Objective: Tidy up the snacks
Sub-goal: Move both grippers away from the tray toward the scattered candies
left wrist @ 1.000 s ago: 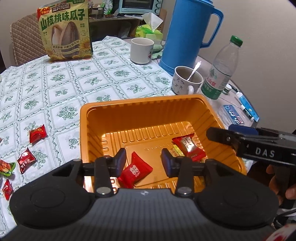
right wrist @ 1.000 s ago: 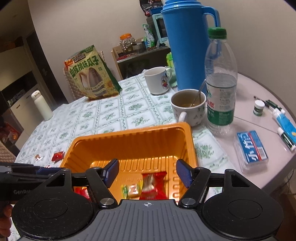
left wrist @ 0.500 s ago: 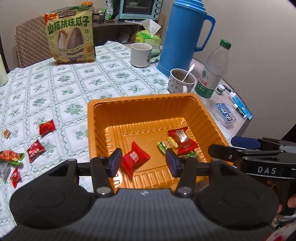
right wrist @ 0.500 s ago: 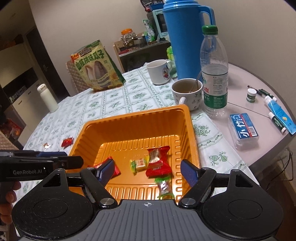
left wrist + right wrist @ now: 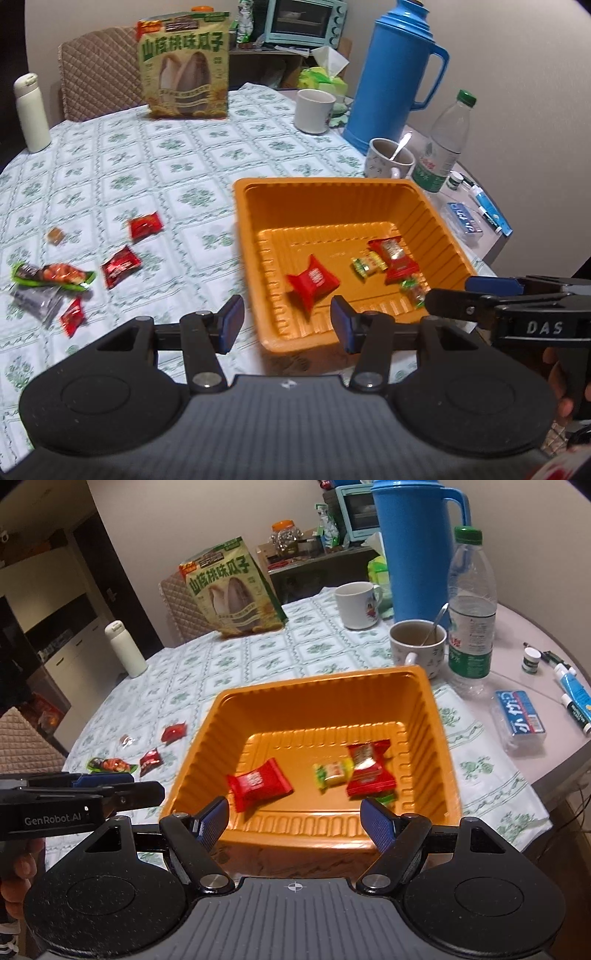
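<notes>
An orange tray (image 5: 332, 184) (image 5: 317, 686) sits on the patterned tablecloth. It holds a red candy (image 5: 312, 282) (image 5: 258, 782), a yellow-green candy (image 5: 367, 264) (image 5: 332, 771), a red packet (image 5: 395, 256) (image 5: 369, 770) and a small green candy (image 5: 413, 290). Several loose snacks lie left of the tray: red packets (image 5: 146, 227) (image 5: 120, 266) (image 5: 72, 319), a green-edged packet (image 5: 51, 275) and a silver packet (image 5: 35, 301). My left gripper (image 5: 287, 325) is open and empty above the tray's near left corner. My right gripper (image 5: 293, 818) is open and empty above the tray's near rim.
A sunflower-seed bag (image 5: 183, 66), white mug (image 5: 314, 110), blue thermos (image 5: 391, 70), cup with spoon (image 5: 389, 158) and water bottle (image 5: 447, 140) stand behind the tray. A white flask (image 5: 31, 112) stands far left. Small toiletries (image 5: 521, 720) lie right, near the table edge.
Both grippers have pulled back and up from the tray. The left one has swung left, bringing the loose snacks into view. The candies in the tray have stayed put.
</notes>
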The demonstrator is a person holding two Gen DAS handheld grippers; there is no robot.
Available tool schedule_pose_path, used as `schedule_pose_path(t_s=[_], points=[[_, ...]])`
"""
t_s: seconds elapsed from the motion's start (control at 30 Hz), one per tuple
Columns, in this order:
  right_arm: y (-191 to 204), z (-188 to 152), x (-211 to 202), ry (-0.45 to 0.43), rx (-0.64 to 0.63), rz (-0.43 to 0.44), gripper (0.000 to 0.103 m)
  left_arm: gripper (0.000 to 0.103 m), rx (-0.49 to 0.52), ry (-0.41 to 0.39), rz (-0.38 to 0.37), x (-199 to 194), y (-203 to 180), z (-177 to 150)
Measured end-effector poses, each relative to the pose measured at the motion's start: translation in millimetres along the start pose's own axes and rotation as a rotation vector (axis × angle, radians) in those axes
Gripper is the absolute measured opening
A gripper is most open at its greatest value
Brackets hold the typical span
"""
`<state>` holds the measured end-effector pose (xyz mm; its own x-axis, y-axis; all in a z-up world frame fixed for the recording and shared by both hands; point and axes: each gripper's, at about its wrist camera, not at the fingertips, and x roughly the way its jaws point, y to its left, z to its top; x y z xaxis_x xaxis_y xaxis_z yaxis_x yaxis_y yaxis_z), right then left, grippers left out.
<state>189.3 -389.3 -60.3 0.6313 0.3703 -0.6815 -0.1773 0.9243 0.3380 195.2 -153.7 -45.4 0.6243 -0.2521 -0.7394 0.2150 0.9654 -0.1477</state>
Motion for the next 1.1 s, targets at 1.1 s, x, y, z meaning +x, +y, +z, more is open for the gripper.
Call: schedule_pose_path(t_s=[1.1], points=[[157,-7,76,0.056,-0.097,0.117,0.078,0.047,-0.044,0.020,0.152,-25,178,-41]])
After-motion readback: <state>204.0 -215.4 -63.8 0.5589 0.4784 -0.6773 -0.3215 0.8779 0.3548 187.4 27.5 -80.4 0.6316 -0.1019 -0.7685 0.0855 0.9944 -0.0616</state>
